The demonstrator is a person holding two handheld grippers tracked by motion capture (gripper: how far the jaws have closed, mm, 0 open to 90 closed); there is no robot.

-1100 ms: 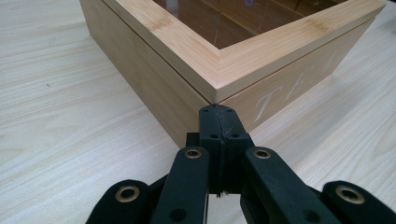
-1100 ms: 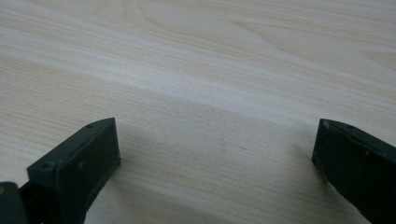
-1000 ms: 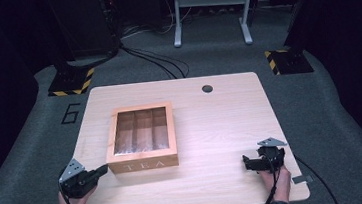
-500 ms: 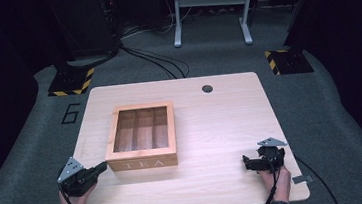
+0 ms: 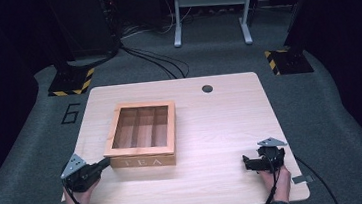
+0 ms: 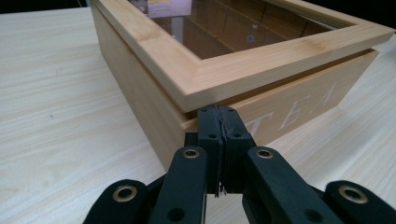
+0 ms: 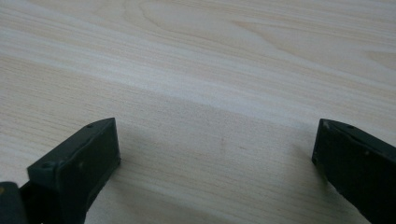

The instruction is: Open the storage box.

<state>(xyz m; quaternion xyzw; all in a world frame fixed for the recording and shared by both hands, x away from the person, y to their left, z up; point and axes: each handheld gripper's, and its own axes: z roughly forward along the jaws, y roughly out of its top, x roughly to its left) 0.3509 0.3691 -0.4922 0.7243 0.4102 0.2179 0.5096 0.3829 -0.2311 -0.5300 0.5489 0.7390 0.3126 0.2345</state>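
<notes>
Left gripper (image 5: 105, 162) near front-left corner of desk (image 5: 221, 128), held low in left hand (image 5: 75, 195), jaws pressed together, pointing toward right. Right gripper (image 5: 247, 163) near front-right corner in right hand (image 5: 276, 178), jaws spread wide, nothing between, pointing toward left.

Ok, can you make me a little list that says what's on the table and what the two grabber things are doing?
table: light wood
box: wooden tea box, glass lid down, the word TEA on its front
left gripper: jaws shut, tips at the box's front corner, just under the lid's edge
right gripper: jaws open, nothing between them, low over bare table, far from the box
</notes>
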